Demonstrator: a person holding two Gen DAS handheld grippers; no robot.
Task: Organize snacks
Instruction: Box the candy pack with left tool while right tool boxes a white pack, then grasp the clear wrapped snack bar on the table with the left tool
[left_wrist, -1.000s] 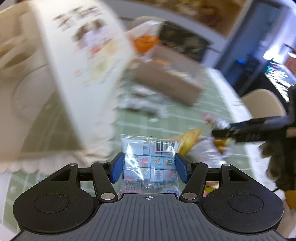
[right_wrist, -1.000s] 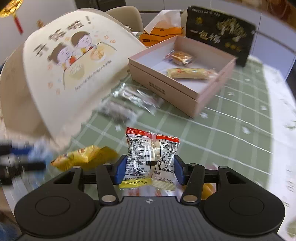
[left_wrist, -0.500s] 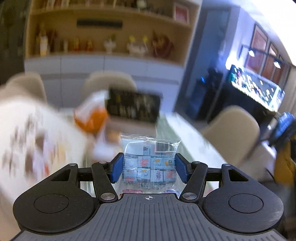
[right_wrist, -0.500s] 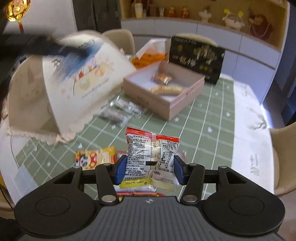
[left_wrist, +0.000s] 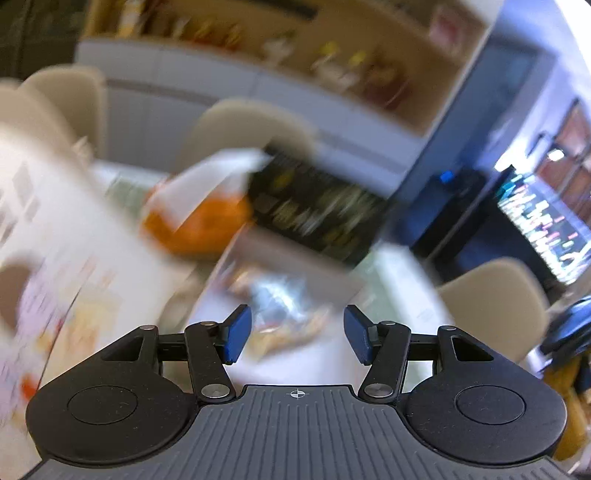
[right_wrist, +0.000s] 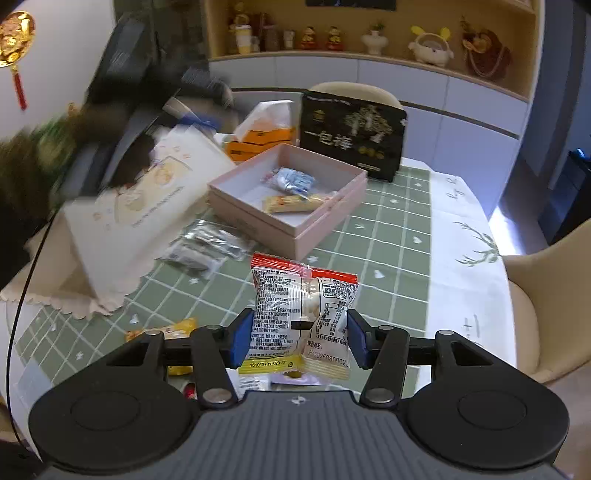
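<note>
The left gripper (left_wrist: 297, 338) is tilting downward over the pink box (right_wrist: 295, 229), and its view is badly blurred. Its jaws are standing apart with nothing between them; they have just been closing a little, yet no packet is sitting between the blue pads (left_wrist: 236, 338). A blue-and-clear packet (right_wrist: 291, 181) is lying inside the pink box, beside a long yellow packet (right_wrist: 295, 203) that is also resting in it.

The right gripper (right_wrist: 299, 338) is pointing down at the green checked tablecloth (right_wrist: 391, 236), on the near side of the pink box and well apart from it. Its jaws are clamping a white snack packet with a red top edge (right_wrist: 303, 314), which is standing upright with the pads pressing on its two sides.

From the right wrist view, the left gripper is showing only as a dark blur above and to the left of the pink box. Two silvery packets (right_wrist: 207, 245) are lying just beside the box's near left wall. A black bag (right_wrist: 351, 134) is standing behind the box, and an orange tissue pack (right_wrist: 264, 138) is sitting behind its left corner.
</note>
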